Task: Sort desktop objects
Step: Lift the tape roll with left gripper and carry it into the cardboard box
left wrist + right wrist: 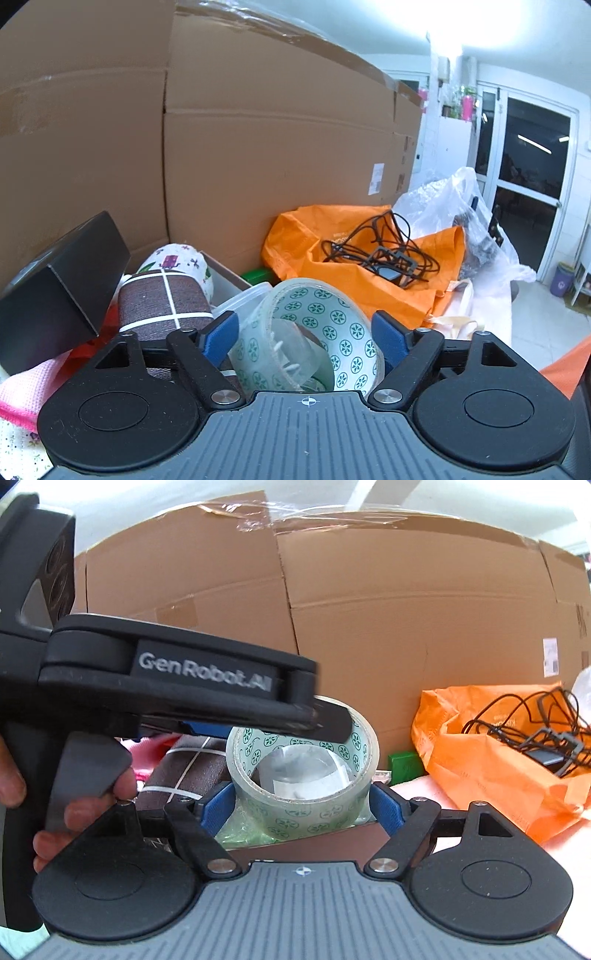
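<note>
One roll of clear packing tape (pixel 314 332), green rosette print on its core, is pinched across its width by the left gripper (pixel 306 332); both blue pads (pixel 221 334) are pressed on the roll's outer face. In the right wrist view the same roll (pixel 303 775) is seen held off the clutter, between the fingers of the right gripper (pixel 303 805), which is spread wide with neither pad touching it.

Beneath and beside, noted: brown grid-lined fabric roll (pixel 162 302), black box (pixel 59 291), clear plastic tub (pixel 243 299), pink cloth (pixel 26 391). Further right on the desk: orange bag (pixel 369 280) carrying a tangled black cable (pixel 384 247). Cardboard cartons (pixel 258 129) stand behind.

Risks, judged:
- Slip: the tape's glossy curved face may rotate or slide out of the pads
- Crush: the thin ring may be ovalised by excess squeeze
- Collision: the two grippers are close; a premature release during a handover would drop the roll into the clutter
- Snag: the loose tape end may stick to neighbouring items
</note>
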{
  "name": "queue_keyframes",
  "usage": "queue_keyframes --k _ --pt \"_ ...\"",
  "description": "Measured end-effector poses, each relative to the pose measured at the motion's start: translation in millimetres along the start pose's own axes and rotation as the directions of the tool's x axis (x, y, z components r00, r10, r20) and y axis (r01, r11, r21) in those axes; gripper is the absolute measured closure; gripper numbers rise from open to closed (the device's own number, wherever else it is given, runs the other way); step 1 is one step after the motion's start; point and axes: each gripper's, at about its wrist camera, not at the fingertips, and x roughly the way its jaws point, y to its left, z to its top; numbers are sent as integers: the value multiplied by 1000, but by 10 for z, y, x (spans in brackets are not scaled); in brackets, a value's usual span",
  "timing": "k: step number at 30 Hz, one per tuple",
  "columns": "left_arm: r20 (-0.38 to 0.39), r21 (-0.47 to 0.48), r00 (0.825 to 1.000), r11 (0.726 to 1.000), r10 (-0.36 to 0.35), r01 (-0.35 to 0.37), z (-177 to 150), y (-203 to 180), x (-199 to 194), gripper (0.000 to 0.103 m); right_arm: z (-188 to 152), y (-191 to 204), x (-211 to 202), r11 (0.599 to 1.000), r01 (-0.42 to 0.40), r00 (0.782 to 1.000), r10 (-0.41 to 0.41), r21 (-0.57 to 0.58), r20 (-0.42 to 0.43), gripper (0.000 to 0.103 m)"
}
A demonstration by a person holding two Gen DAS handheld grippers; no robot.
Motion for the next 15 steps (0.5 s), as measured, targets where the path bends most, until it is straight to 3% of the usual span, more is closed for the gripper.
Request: queue_keyframes --k 6,9,15 --pt "21 -7 1000 1000 -15 15 -19 -12 -61 7 -22 3 -55 1000 11 1000 -11 -9 6 19" --pt "29 -11 999 1000 -15 15 -9 -21 -119 0 -14 20 -90 998 61 998 -60 -22 28 8" --pt "37 -4 999 1000 6 -6 -66 -32 -204 0 1 40 -174 997 65 998 -64 -40 24 4"
